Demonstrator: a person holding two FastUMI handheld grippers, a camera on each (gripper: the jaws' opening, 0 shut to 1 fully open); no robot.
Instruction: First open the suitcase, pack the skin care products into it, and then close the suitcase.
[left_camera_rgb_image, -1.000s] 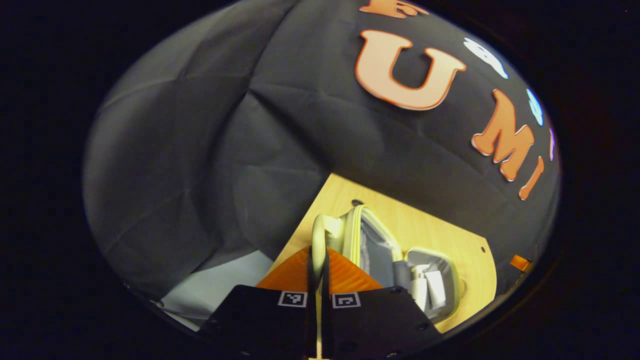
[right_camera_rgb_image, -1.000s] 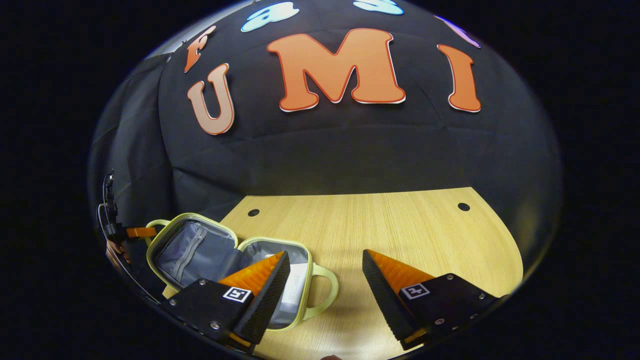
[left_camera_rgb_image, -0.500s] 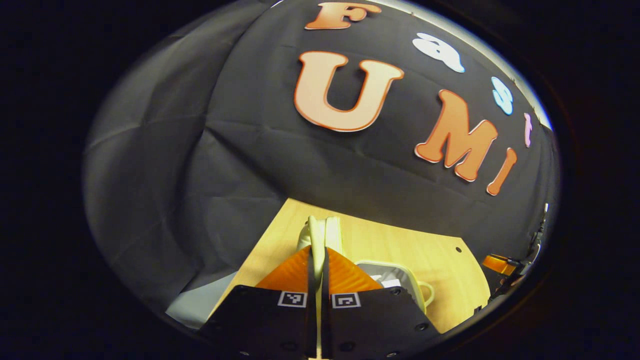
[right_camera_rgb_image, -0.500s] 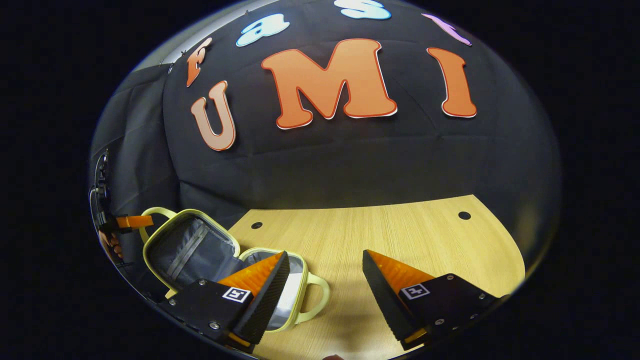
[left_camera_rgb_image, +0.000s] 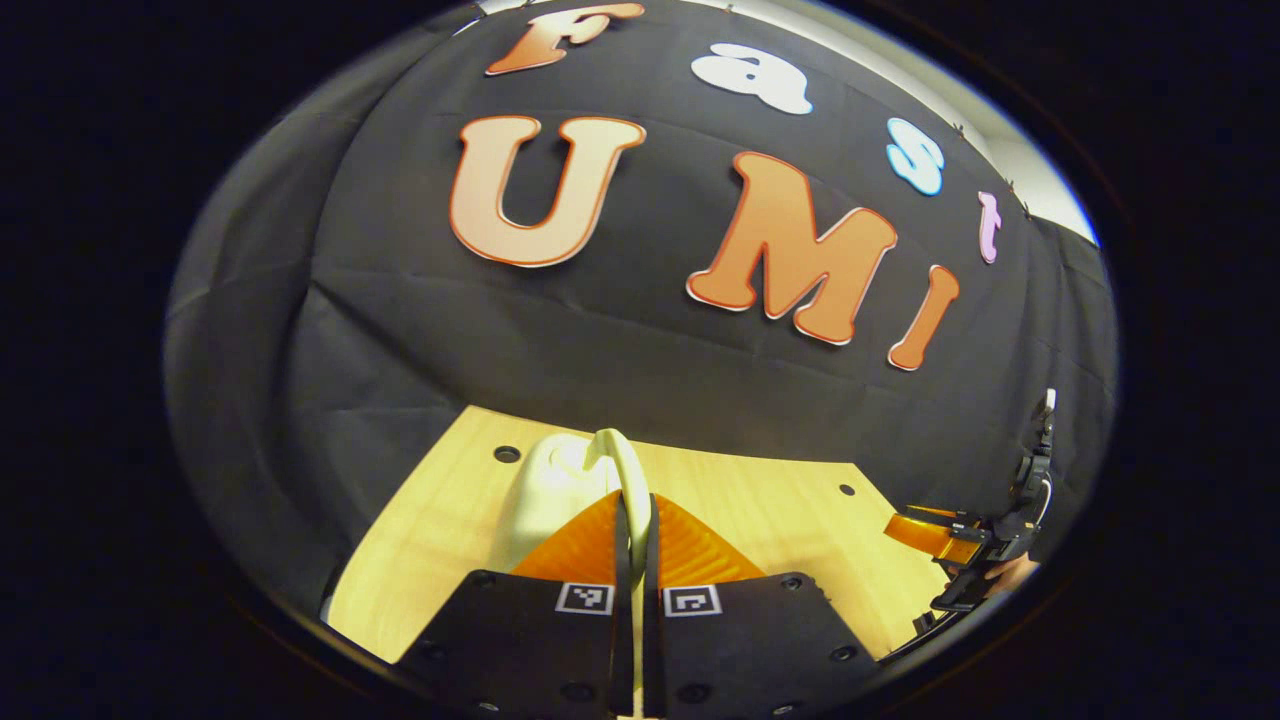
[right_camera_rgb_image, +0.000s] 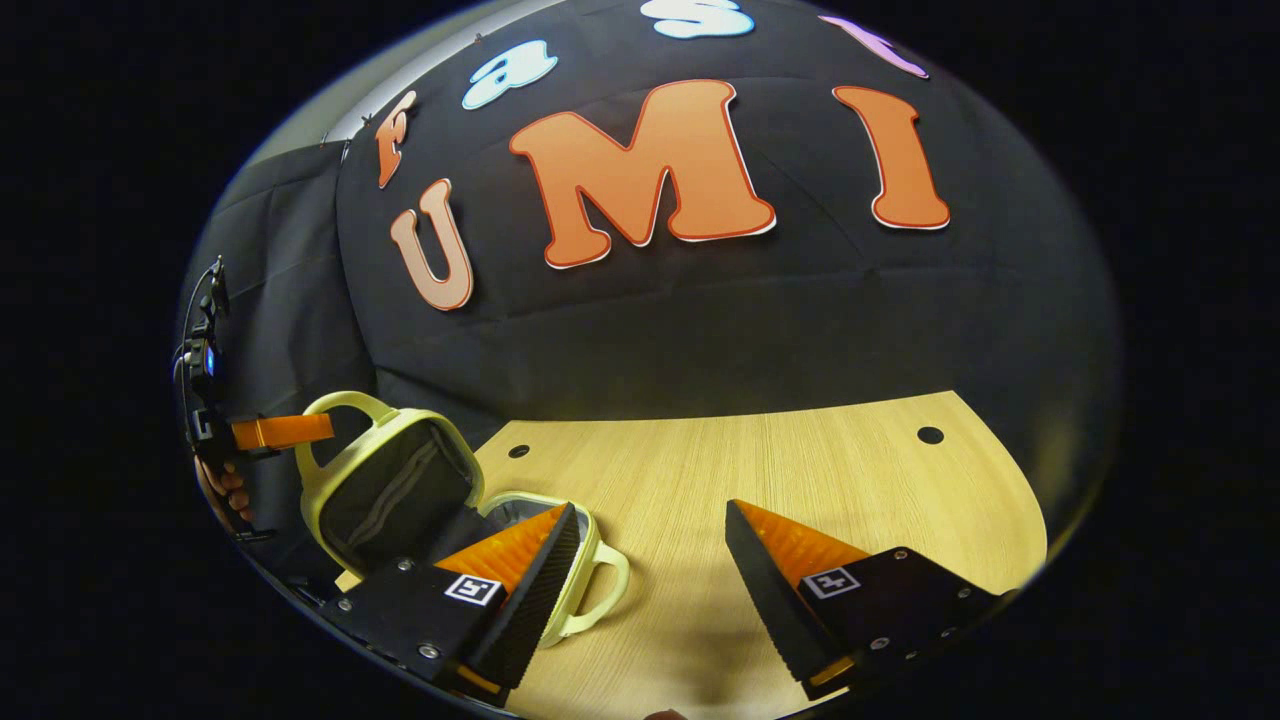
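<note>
In the left gripper view the left gripper (left_camera_rgb_image: 636, 515) hides most of the suitcase (left_camera_rgb_image: 560, 480) behind its closed fingers. In the right gripper view the right gripper (right_camera_rgb_image: 650, 540) covers the suitcase's lower half — its contents cannot be made out — and the hand (right_camera_rgb_image: 228, 490) holding the far gripper is cut off.

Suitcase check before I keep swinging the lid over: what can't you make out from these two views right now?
- Suitcase contents, right gripper view: the right gripper's own left finger covers the lower half, and the raised lid shadows the rest.
- Lid handle grip, left gripper view: the left gripper's orange fingers hide the contact.
- Hand, right gripper view: cut off at the edge.
</note>
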